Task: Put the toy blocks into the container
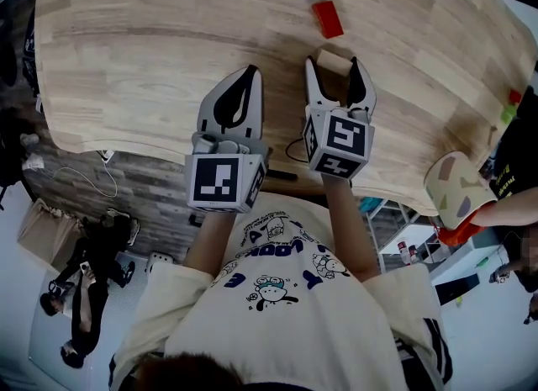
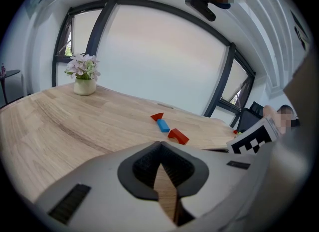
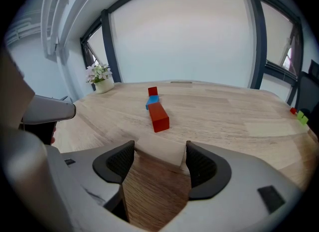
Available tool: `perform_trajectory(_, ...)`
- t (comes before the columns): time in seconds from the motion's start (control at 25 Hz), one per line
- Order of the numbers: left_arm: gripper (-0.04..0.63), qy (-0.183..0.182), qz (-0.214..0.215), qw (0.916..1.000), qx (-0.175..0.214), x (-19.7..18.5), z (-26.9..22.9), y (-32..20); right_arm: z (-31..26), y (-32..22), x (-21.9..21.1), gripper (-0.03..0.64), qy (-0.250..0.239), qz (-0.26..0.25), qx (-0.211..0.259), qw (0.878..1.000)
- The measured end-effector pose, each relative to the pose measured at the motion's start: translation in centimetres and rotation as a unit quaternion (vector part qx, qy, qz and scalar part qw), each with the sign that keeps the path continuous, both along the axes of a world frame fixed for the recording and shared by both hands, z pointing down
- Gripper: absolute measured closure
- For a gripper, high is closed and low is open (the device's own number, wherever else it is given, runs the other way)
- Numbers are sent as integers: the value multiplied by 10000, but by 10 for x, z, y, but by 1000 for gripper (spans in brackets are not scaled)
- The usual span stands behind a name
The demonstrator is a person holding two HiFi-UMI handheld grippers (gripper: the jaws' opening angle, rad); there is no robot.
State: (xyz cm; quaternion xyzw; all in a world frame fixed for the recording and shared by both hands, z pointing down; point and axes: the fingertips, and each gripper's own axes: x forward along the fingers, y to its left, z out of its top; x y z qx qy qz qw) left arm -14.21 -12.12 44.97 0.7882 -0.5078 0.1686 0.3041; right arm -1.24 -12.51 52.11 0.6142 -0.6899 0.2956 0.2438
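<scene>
Now the right gripper (image 1: 334,68) pinches a pale wooden block (image 3: 159,151); the left gripper (image 1: 250,74) is closed, empty. Next, carry it to the container (image 1: 454,189) at four o'clock.

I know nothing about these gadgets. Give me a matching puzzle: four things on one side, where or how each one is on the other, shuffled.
1 left hand-held gripper
2 right hand-held gripper
3 red block
4 flower pot

a near the table's far edge
b jaws together, empty
c lying just beyond the pale wooden block
d jaws closed on the pale wooden block

Pairs: 1-b, 2-d, 3-c, 4-a
</scene>
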Motion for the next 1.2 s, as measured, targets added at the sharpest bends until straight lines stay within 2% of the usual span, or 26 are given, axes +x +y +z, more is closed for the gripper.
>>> perform_trajectory(0.32, 565, 6, -8, 10000, -82, 4, 14, -5, 9, -8, 7, 298, -27, 59, 46, 10000)
perform_trajectory(0.84, 565, 79, 41, 9999, 48, -3, -3, 1, -12, 0, -3, 299, -113, 119, 188, 9997)
perform_trajectory(1.2, 565, 163, 158, 9994, 271, 2, -17, 5, -31, 6, -7, 299, -149, 121, 373, 9991)
